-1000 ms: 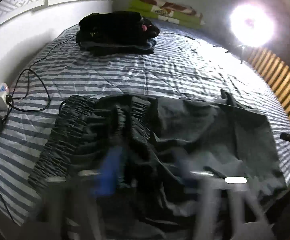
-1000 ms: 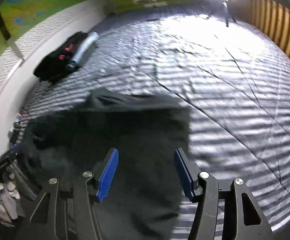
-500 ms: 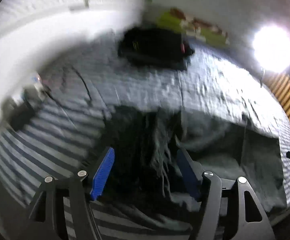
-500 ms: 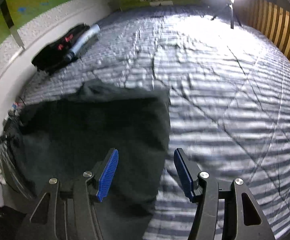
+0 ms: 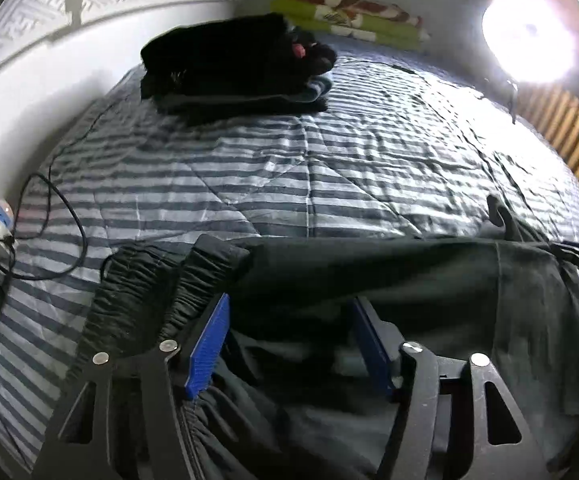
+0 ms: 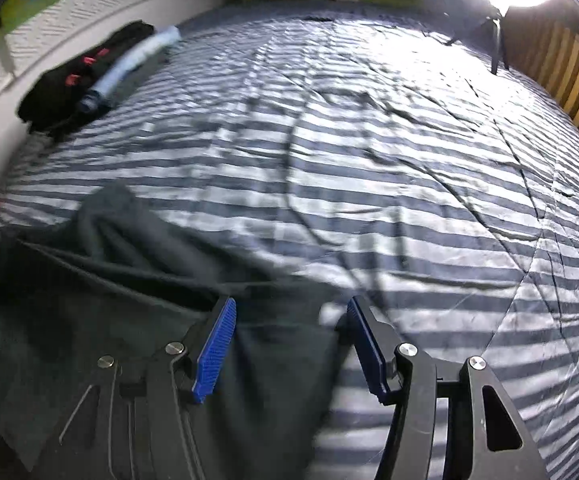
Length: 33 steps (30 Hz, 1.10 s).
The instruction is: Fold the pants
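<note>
Left gripper (image 5: 289, 344) hangs low over the pants (image 5: 369, 276), jaws apart and easing inward, blue pads (image 5: 209, 344) flanking a mound of dark cloth without pinching it. Nothing is held on this side. Right gripper (image 6: 289, 344) is spread too, empty, poised above the far end of the pants (image 6: 129, 300) where the cloth gives way to the striped quilt (image 6: 409, 180).

The pants lie across the near edge of the quilt (image 5: 249, 184), already doubled lengthwise by the look of it, with the ribbed waistband (image 5: 141, 292) bunched at the left gripper's side and the leg ends out toward the right one. A hem corner (image 5: 497, 212) pokes up at the far edge.

My read on handling: soft, limp, light knit cloth that sags and drags the moment it is lifted, with nothing stiff to steer by. A single pinch will pull only the top layer, so the pads want to bite through all layers at an edge. The waistband looks the best hold, thick, gathered and grippy; on the other side, the stacked hems. Lifting both ends together should keep the fold line straight. The slick-looking quilt may let the lower layer slide along.

A stack of dark clothes (image 5: 233, 64) sits well apart, near the wall, and a cable (image 5: 57, 216) loops at the quilt's left edge, clear of the work.
</note>
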Each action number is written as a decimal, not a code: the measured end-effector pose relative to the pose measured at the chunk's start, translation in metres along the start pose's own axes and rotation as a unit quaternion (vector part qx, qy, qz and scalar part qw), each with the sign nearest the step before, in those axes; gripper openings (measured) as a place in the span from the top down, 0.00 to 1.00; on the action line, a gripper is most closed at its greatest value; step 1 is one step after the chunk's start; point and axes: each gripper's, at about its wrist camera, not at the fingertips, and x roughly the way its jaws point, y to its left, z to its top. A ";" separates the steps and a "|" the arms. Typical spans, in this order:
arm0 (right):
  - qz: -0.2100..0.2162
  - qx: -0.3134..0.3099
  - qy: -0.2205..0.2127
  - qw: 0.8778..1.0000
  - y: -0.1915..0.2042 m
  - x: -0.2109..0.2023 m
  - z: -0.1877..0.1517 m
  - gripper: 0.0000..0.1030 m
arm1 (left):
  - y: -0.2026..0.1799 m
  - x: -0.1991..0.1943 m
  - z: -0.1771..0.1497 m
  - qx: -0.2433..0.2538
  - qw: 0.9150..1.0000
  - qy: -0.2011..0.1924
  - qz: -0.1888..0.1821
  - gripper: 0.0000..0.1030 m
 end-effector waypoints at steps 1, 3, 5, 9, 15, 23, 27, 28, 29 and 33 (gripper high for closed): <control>-0.001 0.006 -0.006 1.000 -0.005 -0.007 -0.001 0.48 | 0.001 -0.001 0.001 -0.001 1.000 -0.005 0.002 0.38; 0.008 0.024 -0.023 0.999 -0.020 -0.033 -0.009 0.48 | -0.001 -0.017 0.001 0.003 1.000 -0.026 0.013 0.37; 0.039 0.038 -0.022 0.998 -0.027 -0.062 -0.029 0.48 | -0.002 -0.033 -0.002 0.009 0.999 -0.044 0.028 0.37; 0.072 0.033 0.014 0.997 -0.012 -0.092 -0.091 0.48 | -0.023 -0.063 -0.016 0.023 0.998 -0.063 -0.011 0.37; 0.050 0.002 0.056 0.997 0.020 -0.085 -0.157 0.49 | -0.102 -0.060 -0.053 0.113 0.990 -0.021 -0.077 0.34; 0.110 0.031 0.028 0.993 -0.024 -0.121 -0.125 0.50 | -0.203 -0.090 -0.102 0.196 0.967 -0.016 -0.162 0.31; 0.128 0.071 0.014 0.989 -0.057 -0.099 -0.077 0.50 | -0.268 -0.101 -0.132 0.245 0.946 0.000 -0.212 0.24; 0.134 0.077 0.019 0.988 -0.060 -0.089 -0.068 0.50 | -0.282 -0.101 -0.138 0.261 0.942 0.002 -0.209 0.24; 0.137 0.083 0.022 0.987 -0.062 -0.081 -0.062 0.50 | -0.297 -0.099 -0.145 0.280 0.939 0.001 -0.197 0.24; 0.175 0.110 0.048 0.977 -0.075 -0.039 -0.046 0.50 | -0.323 -0.086 -0.154 0.293 0.938 0.011 -0.187 0.24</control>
